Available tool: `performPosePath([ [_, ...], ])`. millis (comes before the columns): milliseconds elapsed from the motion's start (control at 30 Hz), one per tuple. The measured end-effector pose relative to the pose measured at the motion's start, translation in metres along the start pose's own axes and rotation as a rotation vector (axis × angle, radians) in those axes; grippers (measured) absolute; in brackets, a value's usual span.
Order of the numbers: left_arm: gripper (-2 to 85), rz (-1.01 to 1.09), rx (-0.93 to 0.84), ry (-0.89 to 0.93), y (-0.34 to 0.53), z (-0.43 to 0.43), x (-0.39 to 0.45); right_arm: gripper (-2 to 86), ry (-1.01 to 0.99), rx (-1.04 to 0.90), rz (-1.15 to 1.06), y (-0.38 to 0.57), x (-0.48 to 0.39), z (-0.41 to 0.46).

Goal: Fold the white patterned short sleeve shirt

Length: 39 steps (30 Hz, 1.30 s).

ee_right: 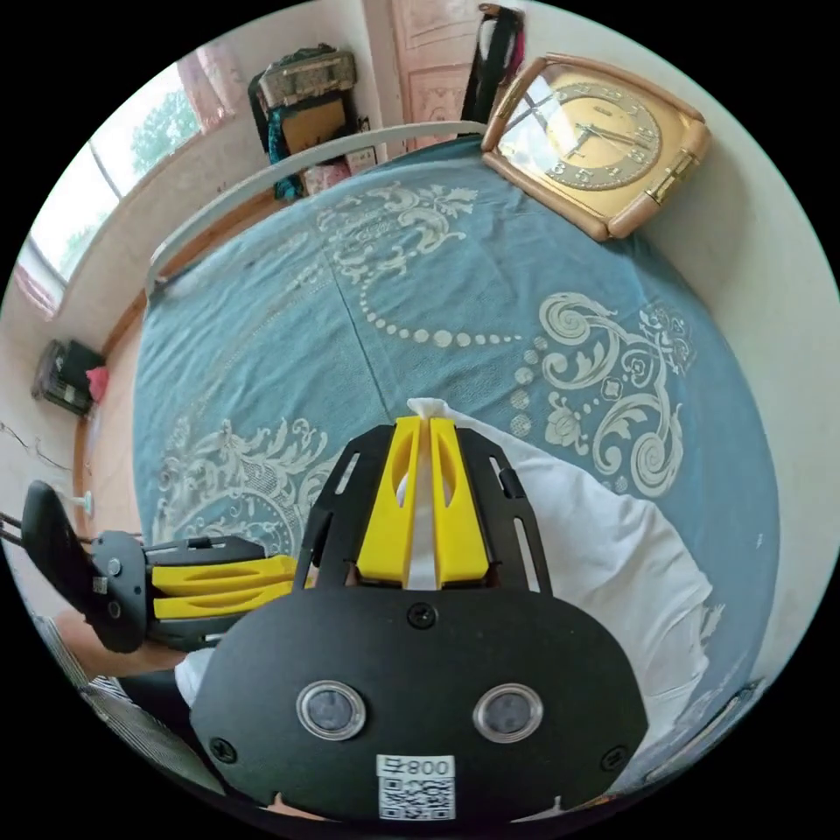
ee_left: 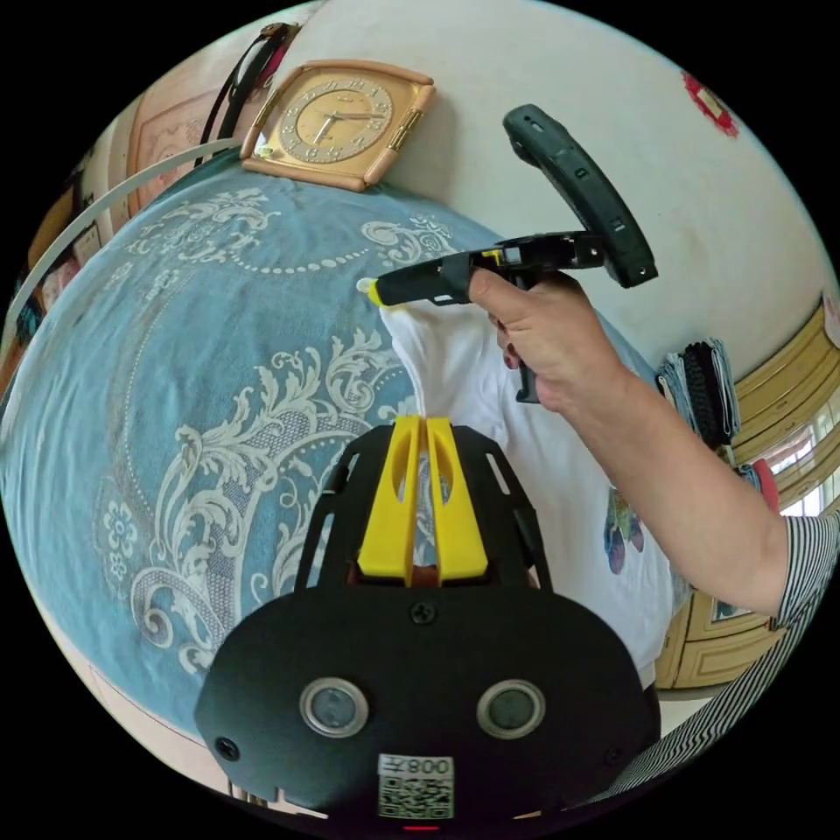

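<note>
Both grippers pinch the white shirt [ee_left: 542,472]: the left gripper [ee_left: 424,424] has its jaws pressed together on one bunched corner, the right gripper [ee_left: 372,290] likewise on another, farther out over the blue bedspread [ee_left: 175,350]. The cloth hangs stretched between them, its bulk trailing toward the person's arm [ee_left: 665,464]. A clock [ee_left: 341,118] lies well apart at the bed's edge; nothing obstructs laying the shirt down.

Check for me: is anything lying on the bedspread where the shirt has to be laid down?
Nothing visible. Both tongs, left and right, already pinch the white shirt, and the blue bedspread beyond it looks bare up to the clock leaning on the wall.
</note>
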State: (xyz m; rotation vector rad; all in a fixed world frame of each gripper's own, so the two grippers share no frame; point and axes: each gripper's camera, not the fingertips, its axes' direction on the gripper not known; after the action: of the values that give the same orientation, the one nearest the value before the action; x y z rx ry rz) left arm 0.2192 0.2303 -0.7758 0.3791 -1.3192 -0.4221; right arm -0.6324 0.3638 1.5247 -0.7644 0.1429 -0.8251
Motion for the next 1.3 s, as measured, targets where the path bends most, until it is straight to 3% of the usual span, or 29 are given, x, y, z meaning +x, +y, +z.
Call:
performPosePath([
  [133,1.3,0.111,0.102,-0.002,-0.004,-0.037,0.030,2.0,-0.361,0.242,0.156,0.025,0.078,-0.064],
  [200,1.3,0.242,0.142,-0.021,-0.006,-0.053,0.064,1.9,-0.408,0.330,0.178,0.051,0.105,-0.091],
  [400,1.2,0.568,0.052,-0.063,0.006,-0.035,0.149,1.8,-0.429,0.291,0.341,0.153,0.186,-0.093],
  [567,1.1,0.687,-0.105,-0.070,0.022,0.005,0.188,1.8,-0.473,0.224,0.505,0.207,0.230,-0.048],
  [1067,3.0,0.660,-0.268,0.008,0.030,0.043,0.212,2.5,-0.409,0.161,0.522,0.218,0.266,-0.015],
  [1300,3.7,0.538,-0.211,0.127,0.021,0.023,0.189,2.1,-0.246,0.224,0.514,0.232,0.248,-0.042],
])
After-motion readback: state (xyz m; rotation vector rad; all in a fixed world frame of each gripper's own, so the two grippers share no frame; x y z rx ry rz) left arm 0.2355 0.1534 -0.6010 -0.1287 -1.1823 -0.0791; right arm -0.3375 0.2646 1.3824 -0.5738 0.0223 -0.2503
